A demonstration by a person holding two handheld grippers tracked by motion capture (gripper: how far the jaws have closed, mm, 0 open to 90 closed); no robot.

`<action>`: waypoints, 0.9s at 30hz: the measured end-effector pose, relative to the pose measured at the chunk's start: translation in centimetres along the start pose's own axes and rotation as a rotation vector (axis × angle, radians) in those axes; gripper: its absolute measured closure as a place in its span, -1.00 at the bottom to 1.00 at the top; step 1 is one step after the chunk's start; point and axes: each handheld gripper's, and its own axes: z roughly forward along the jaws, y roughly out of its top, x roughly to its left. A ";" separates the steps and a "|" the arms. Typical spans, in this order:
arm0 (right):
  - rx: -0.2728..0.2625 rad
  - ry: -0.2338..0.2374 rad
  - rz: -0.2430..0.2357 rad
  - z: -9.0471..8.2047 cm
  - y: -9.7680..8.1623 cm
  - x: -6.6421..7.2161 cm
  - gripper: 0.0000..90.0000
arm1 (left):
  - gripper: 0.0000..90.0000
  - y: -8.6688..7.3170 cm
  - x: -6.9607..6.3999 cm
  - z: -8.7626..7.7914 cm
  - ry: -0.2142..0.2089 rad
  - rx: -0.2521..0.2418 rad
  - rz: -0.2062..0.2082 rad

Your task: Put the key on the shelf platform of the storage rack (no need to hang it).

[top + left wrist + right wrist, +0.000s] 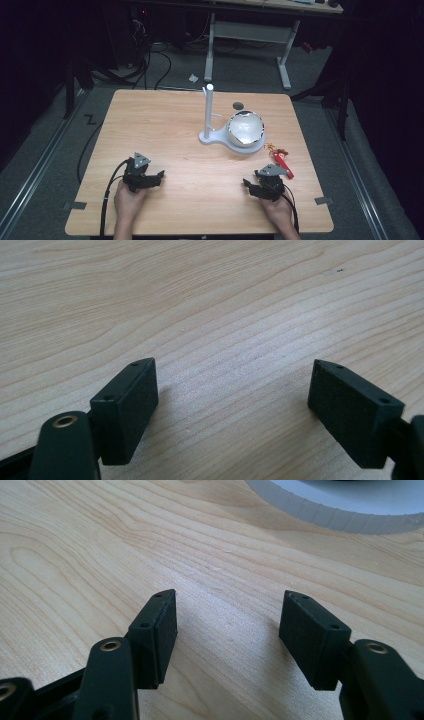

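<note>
I have the left hand-held gripper (159,176) low at the near left of the worktop (165,125), jaws standing well apart with bare wood grain between them in the left gripper view (232,390). Nothing held there.

The right hand-held gripper (246,183) sits at the near right of the worktop, jaws also wide apart, bare wood between them in the right gripper view (227,625). Nothing gripped.

Nearest to the right one is the red tag (282,164), lying flat on the worktop just beyond and to the right of it, near the right edge, with a small bunch of yellowish bits at its far end; too small to tell what those are. Not touching the gripper as far as I can see.

Farther in, right of centre, a white stand (208,107) with an upright post on a flat white base, and a shiny metal bowl (245,128) resting on that base. The base rim shows at the top of the right gripper view (340,515), well ahead of the jaws.

Each gripper is held in one of the person's hands, forearms coming in from the near edge.
</note>
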 end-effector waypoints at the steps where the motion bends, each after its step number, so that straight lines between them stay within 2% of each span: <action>1: 0.000 0.000 0.000 0.0 0.0 0.0 -0.11 | -0.55 0.0 0.0 0.0 0.000 0.000 0.000; 22: 0.000 0.002 -0.001 0.0 0.0 0.0 -0.11 | -0.55 0.0 0.0 0.0 0.000 -0.001 -0.001; 27: 0.006 -0.013 0.008 0.0 0.0 -0.1 -0.22 | -0.55 0.0 0.0 0.0 -0.001 0.000 -0.001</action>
